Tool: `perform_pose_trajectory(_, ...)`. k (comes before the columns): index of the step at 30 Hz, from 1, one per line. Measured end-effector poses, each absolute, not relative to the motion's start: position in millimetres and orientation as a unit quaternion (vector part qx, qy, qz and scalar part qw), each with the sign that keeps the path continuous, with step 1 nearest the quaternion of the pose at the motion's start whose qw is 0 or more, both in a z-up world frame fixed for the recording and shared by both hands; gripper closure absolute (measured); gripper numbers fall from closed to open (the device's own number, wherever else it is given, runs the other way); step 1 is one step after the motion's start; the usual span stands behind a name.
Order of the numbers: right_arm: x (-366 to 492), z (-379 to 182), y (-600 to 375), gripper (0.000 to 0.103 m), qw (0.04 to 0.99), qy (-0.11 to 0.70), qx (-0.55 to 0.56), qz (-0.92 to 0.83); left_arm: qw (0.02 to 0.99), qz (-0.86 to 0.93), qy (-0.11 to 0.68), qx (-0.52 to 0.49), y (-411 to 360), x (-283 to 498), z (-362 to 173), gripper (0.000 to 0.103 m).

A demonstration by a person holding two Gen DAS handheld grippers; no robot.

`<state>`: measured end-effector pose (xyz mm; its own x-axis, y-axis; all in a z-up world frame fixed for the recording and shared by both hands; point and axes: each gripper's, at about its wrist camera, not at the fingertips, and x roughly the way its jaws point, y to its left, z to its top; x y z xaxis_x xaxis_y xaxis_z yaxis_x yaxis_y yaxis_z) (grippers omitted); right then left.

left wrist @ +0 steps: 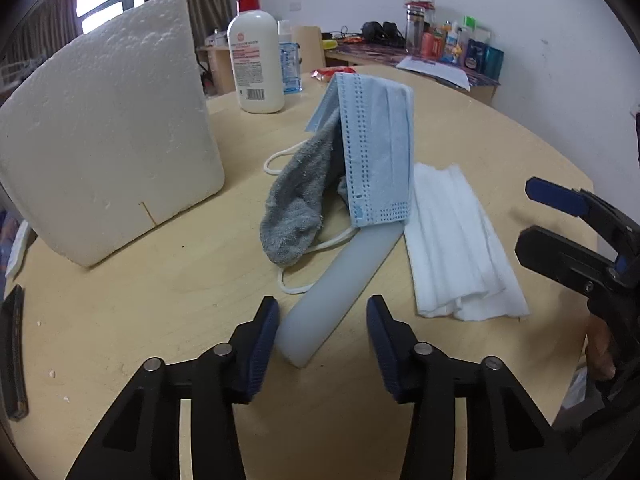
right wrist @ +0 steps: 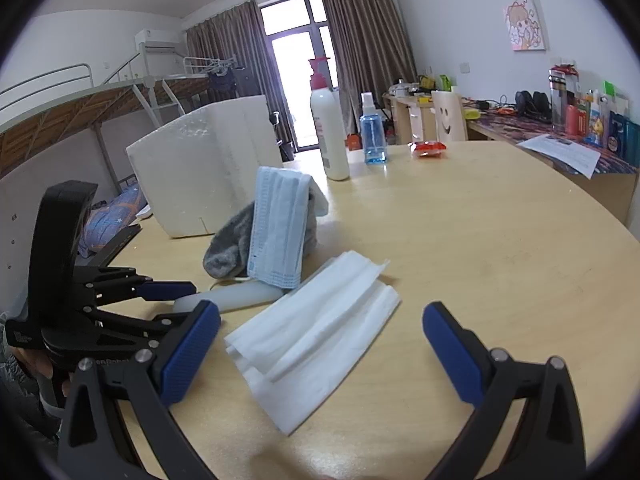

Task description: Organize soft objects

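Left tool (left wrist: 323, 330) half open around near end of pale bar (left wrist: 340, 292), pads not pressing. Right tool (right wrist: 322, 346) wide open, empty, above white tissue (right wrist: 312, 344). Mask (left wrist: 378, 152) draped over sock (left wrist: 298, 200) on table (left wrist: 160, 300).

Around the one big foam box (left wrist: 108, 128): one blue face mask (left wrist: 376, 152), one grey sock (left wrist: 298, 204), one translucent silicone bar (left wrist: 340, 292), one folded white tissue (left wrist: 456, 244), one pump lotion bottle (left wrist: 256, 64) and one blue spray bottle (right wrist: 373, 132) behind it.
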<state>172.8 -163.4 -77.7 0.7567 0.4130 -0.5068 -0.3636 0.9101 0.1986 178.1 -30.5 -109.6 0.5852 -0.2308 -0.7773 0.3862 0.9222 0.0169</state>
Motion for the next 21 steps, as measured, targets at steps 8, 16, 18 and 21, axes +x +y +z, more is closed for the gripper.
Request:
perform_pose_trajectory(8, 171.8, -78.2, -161.5, 0.000, 0.933, 0.283, 0.050, 0.214, 0.877, -0.174, 0.432, 0.122, -32.1, 174.2, -106.3, 0.074)
perform_pose_trajectory(16, 170.6, -76.8, -158.2, 0.000, 0.934, 0.281, 0.047, 0.216, 0.875, -0.181, 0.429, 0.134, -30.1, 176.4, -106.6, 0.074)
perform_pose_trajectory(18, 171.7, -77.4, -156.7, 0.000, 0.933, 0.283, 0.046, 0.216, 0.873, -0.188, 0.431, 0.129, -28.5, 179.5, -106.5, 0.074)
perform_pose_trajectory(21, 172.9, -78.1, -154.1, 0.000, 0.932, 0.286, 0.043, 0.218, 0.873, -0.196, 0.427, 0.127, -27.5, 181.7, -107.2, 0.073)
